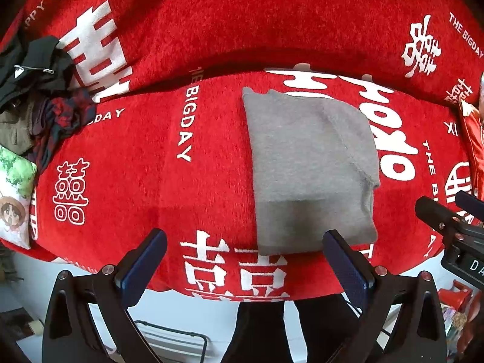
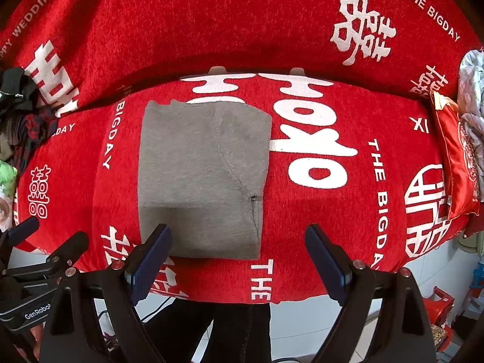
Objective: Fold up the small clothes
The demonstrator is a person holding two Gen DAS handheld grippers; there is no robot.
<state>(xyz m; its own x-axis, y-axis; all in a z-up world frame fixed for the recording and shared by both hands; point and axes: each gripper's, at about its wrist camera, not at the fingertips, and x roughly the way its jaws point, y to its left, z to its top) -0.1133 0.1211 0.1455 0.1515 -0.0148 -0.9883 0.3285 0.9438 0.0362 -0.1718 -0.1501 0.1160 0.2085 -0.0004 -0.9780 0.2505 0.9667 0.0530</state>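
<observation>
On the red blanket (image 1: 151,151), covering what looks like a sofa seat and backrest, the grey garment (image 1: 305,166) is lying folded into a rough rectangle, nearer the front edge, partly covering the big white lettering. Fabric is looking like soft fleece or sweatshirt knit; a curved seam is running down its right half, and the near part is sitting in shadow. What kind of garment it is cannot be told from the fold.

Left gripper (image 1: 245,254) is hovering above the front edge, jaws spread wide, nothing between them; blue ribbed pads on black arms. Right gripper (image 2: 239,251) is likewise hanging with jaws wide apart and empty, its left finger (image 2: 151,257) overlapping the garment's near left corner in view, though contact cannot be judged.

Far left, a heap of dark clothes (image 1: 39,90) is piling up, black with a zip, plus plaid; its lower part is being cut off by the frame edge. A printed cushion (image 1: 15,196) is showing only partly. Far right, a red satin pillow (image 2: 459,163) is leaning, half hidden at the rim. Dark trouser legs (image 2: 239,332) are showing below the blanket edge.
</observation>
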